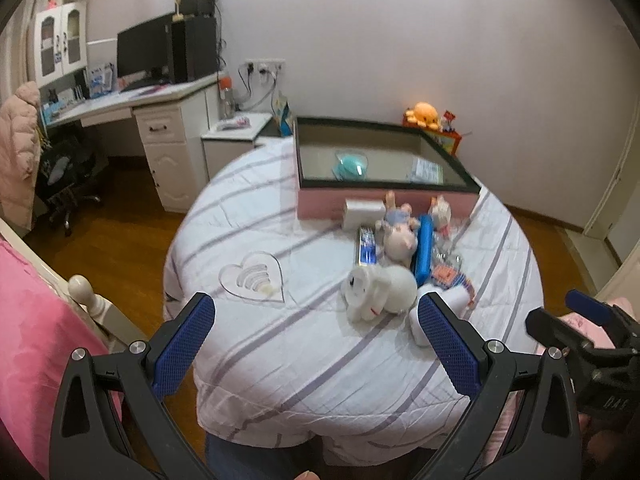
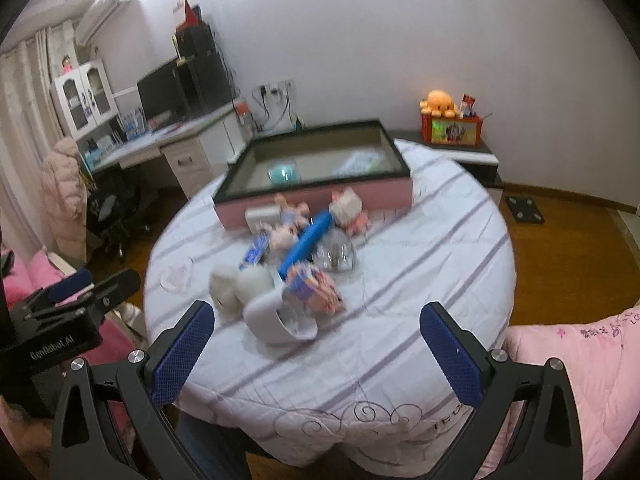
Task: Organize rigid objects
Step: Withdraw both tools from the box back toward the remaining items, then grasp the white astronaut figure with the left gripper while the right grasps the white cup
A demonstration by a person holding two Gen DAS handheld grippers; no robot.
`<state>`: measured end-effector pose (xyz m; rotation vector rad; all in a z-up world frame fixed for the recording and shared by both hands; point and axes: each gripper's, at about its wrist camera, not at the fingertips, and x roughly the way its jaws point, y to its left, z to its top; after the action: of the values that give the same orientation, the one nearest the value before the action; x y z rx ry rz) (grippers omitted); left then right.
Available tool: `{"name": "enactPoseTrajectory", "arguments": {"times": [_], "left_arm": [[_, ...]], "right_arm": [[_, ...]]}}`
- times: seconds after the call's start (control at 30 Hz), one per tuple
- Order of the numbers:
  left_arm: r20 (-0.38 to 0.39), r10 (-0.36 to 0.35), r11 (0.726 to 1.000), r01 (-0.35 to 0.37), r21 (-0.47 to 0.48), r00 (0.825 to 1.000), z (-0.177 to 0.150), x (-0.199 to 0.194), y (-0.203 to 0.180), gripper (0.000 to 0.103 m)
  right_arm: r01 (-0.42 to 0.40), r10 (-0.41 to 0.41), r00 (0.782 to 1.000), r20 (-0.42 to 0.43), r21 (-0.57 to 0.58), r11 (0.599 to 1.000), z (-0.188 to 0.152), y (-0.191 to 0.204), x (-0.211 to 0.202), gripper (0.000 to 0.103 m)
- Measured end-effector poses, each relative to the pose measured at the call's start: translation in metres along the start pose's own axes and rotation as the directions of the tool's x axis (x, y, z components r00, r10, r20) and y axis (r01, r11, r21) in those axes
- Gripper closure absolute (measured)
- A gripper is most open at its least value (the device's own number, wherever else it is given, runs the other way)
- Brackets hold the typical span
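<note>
Tongs on both sides gape wide and hold nothing: left tongs (image 1: 316,328) and right tongs (image 2: 318,334) hover side by side, level, over the near edge of the striped worktop (image 2: 420,248). Toys (image 2: 296,256) lie heaped mid-worktop, touching the pink box (image 2: 320,164) behind them. A clear heart dish (image 1: 253,278) sits apart, left of the heap.

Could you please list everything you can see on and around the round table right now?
Table: one, round, white striped cloth.
Box: one, pink, dark rim, far side.
Teal item: one, inside box.
Heart dish: one, clear, left of pile.
White toy: one, nearest in pile.
Pig figure: one, pink, mid-pile.
Blue case: one, beside pig.
White cup: one, on its side.
Left gripper: open, empty.
Right gripper: open, empty.
</note>
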<state>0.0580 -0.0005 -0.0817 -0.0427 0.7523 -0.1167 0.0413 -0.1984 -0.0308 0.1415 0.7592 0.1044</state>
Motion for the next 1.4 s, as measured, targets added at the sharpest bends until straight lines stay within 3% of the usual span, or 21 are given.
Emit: {"name": "enactPoseTrajectory", "arguments": {"times": [0.27,0.53,0.73,0.87,1.03,1.13,1.2,1.23,1.4], "left_arm": [[-0.075,-0.007,1.0,0.008,0.02,0.997,-0.006,0.043,-0.006,0.0],[-0.128,-0.066,0.997,0.071,0.035,0.99,-0.004,0.074,-0.015,0.0],[-0.176,-0.093,0.993,0.104,0.056,0.98,0.0,0.098,-0.028,0.0],[-0.191,-0.095,0.992,0.109,0.06,0.977,0.001,0.113,-0.036,0.0],[-0.197,-0.157,0.987,0.161,0.006,0.968,0.001,0.126,-0.034,0.001],[-0.211,-0.207,0.978,0.21,-0.01,0.955,-0.002,0.131,-0.038,0.018],[-0.213,-0.178,0.981,0.189,0.033,0.961,-0.003,0.131,-0.045,0.04],[-0.216,-0.175,0.981,0.188,0.042,0.961,-0.004,0.131,-0.047,0.045],[-0.214,-0.21,0.977,0.215,0.0,0.954,-0.003,0.128,-0.038,0.046]], "right_arm": [[-0.008,0.0,0.995,-0.099,-0.074,0.997,-0.018,0.008,0.045,0.0],[-0.084,0.076,0.988,-0.135,-0.059,0.995,-0.031,0.018,0.077,0.001],[-0.086,0.078,0.994,-0.083,-0.096,0.992,-0.032,0.026,0.09,0.015],[-0.092,0.084,0.993,-0.084,-0.103,0.99,-0.031,0.026,0.102,0.036],[-0.107,0.102,0.993,-0.052,-0.094,0.99,-0.031,0.019,0.099,0.038],[-0.122,0.118,0.992,-0.048,-0.075,0.99,-0.03,0.012,0.096,0.038],[-0.135,0.132,0.99,-0.052,-0.06,0.989,-0.03,0.008,0.095,0.038],[-0.145,0.142,0.988,-0.055,-0.049,0.988,-0.03,0.005,0.095,0.038],[-0.191,0.19,0.98,-0.065,-0.011,0.981,-0.032,-0.002,0.091,0.038]]}}
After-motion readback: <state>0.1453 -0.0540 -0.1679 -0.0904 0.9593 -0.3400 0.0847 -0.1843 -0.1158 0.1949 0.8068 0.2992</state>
